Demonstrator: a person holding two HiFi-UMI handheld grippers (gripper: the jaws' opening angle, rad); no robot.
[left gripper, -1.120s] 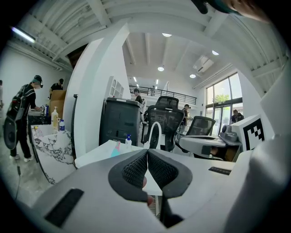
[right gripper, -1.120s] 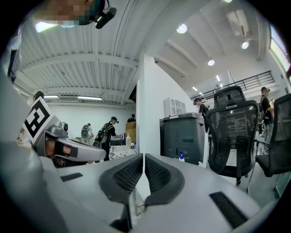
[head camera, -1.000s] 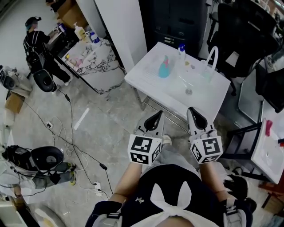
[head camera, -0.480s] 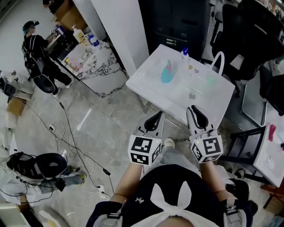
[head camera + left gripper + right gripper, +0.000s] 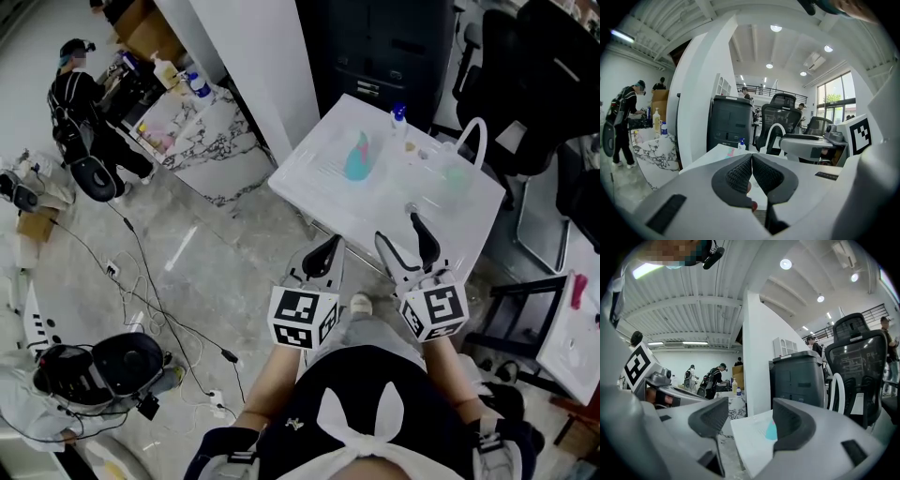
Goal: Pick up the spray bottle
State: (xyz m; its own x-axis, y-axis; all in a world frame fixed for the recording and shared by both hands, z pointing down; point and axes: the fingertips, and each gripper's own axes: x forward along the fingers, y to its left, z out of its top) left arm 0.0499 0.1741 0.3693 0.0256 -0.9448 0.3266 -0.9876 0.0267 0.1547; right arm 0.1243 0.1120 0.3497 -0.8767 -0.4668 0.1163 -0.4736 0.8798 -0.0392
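the left gripper (image 5: 327, 251) and the right gripper (image 5: 404, 238) share one build: pale grey moulded shells tapering to dark grey, almost black fingers (image 5: 739, 174), whose inner faces have a fine dimpled texture. each shell has a dark rectangular slot on its flank. at the back of each gripper sits a white cube (image 5: 305, 318) printed with black square markers. the person wears a black top (image 5: 367, 371) with a white bow-like shape (image 5: 352, 424) on it, pale grey legwear (image 5: 370, 334), a light shoe (image 5: 360, 302) and dark sleeves (image 5: 220, 442) with grey tabs.
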